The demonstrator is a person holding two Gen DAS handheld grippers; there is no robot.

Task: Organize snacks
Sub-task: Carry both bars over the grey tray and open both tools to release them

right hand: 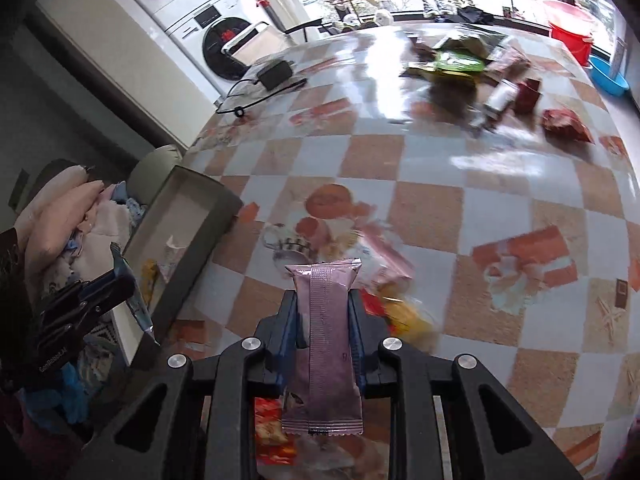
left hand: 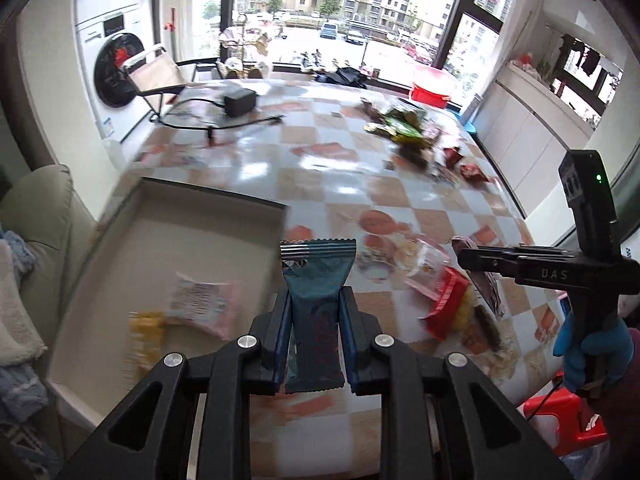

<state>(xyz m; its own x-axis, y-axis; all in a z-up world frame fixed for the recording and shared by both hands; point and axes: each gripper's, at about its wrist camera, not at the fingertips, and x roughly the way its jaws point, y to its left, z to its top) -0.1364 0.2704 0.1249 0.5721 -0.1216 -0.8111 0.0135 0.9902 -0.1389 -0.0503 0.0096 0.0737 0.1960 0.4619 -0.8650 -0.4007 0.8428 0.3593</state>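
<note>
Your left gripper point(left hand: 314, 312) grips a teal snack bar point(left hand: 316, 280); your right gripper point(right hand: 324, 312) grips a pink one point(right hand: 326, 320). Release each low inside the tray point(left hand: 208, 192).

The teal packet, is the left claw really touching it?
Touching. The left wrist view shows the left gripper shut on the teal packet, its jaws pressing both sides.

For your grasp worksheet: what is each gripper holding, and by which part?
Left gripper clamps a teal snack bar across its middle. Right gripper clamps a pink snack bar across its middle; both ends stick out.
</note>
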